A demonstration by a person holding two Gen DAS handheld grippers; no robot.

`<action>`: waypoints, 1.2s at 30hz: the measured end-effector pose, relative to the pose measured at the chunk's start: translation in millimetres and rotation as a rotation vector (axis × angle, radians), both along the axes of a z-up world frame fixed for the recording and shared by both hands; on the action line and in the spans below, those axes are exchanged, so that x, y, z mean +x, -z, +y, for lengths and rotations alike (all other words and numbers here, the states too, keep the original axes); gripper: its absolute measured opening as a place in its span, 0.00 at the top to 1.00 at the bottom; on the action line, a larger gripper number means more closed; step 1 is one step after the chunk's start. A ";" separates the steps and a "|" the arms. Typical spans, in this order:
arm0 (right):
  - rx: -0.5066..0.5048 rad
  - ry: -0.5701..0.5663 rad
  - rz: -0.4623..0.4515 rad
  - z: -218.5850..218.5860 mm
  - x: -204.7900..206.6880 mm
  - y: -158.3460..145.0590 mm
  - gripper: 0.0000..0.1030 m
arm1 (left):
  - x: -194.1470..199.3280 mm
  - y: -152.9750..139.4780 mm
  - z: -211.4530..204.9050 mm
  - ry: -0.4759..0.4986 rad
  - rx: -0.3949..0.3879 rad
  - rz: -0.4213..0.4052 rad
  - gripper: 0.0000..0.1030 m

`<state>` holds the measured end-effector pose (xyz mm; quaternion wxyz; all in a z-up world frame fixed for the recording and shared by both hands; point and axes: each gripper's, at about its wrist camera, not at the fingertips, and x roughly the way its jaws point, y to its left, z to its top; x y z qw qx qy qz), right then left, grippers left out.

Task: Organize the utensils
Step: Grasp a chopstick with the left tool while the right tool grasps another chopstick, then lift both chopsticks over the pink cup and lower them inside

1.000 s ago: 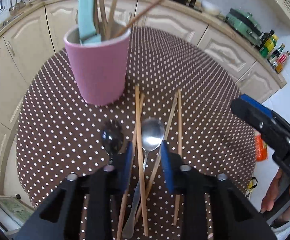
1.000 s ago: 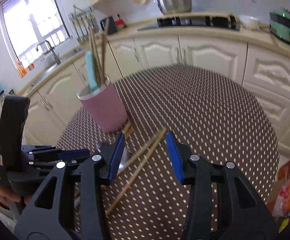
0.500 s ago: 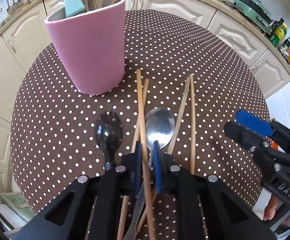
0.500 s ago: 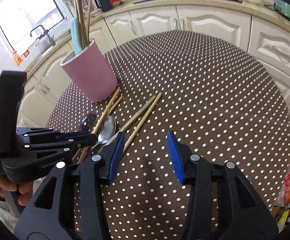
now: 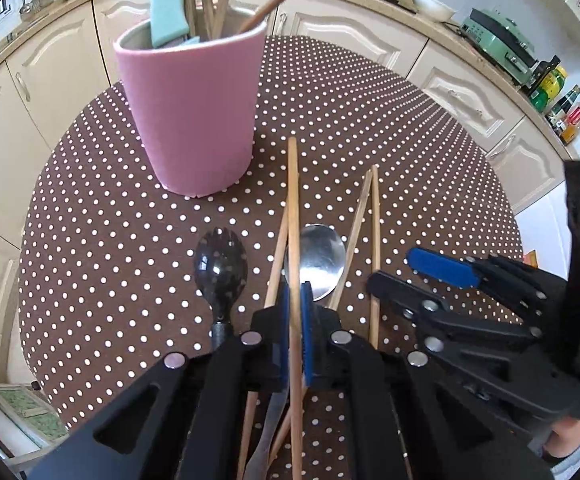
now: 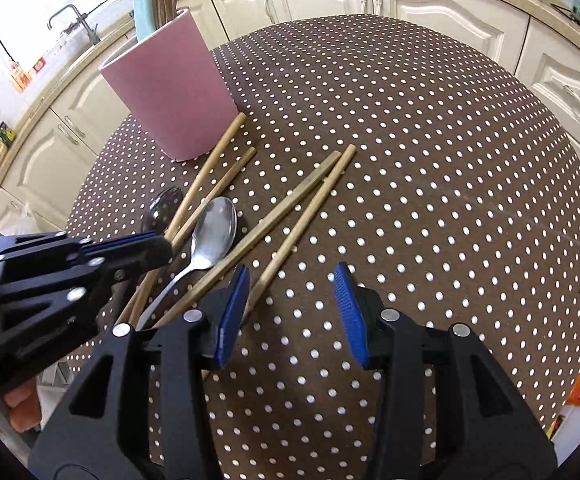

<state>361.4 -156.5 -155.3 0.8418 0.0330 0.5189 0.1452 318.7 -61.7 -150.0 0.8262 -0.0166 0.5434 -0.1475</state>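
Now chopstick (image 5: 292, 216) newly clamped, lifted.

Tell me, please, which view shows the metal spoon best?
The right wrist view: the metal spoon shows bowl and most of its handle there. In the left wrist view, a chopstick and the left gripper cover part of it.

The left gripper (image 5: 295, 300) has shut on one chopstick (image 5: 293, 216); the right gripper (image 6: 288, 304), wide apart, has dropped closer to the bench (image 6: 430, 168).
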 end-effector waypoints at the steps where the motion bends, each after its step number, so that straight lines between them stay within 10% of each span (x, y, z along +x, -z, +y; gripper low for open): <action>1: -0.016 0.001 0.005 3.8 3.3 -0.4 0.57 | -0.6 -1.1 1.4 0.000 -0.003 -0.004 0.95; 9: -0.117 -0.045 0.053 33.0 28.6 0.6 0.84 | -16.0 -12.8 16.8 -0.005 -0.031 -0.021 0.95; 21: -0.010 -0.011 0.074 -14.0 29.3 -3.4 0.94 | -31.0 -22.6 23.1 0.018 -0.075 -0.053 0.95; 36: 0.251 0.000 -0.225 -96.4 -27.1 -87.4 0.95 | -74.3 -79.4 21.8 0.092 -0.191 -0.330 0.95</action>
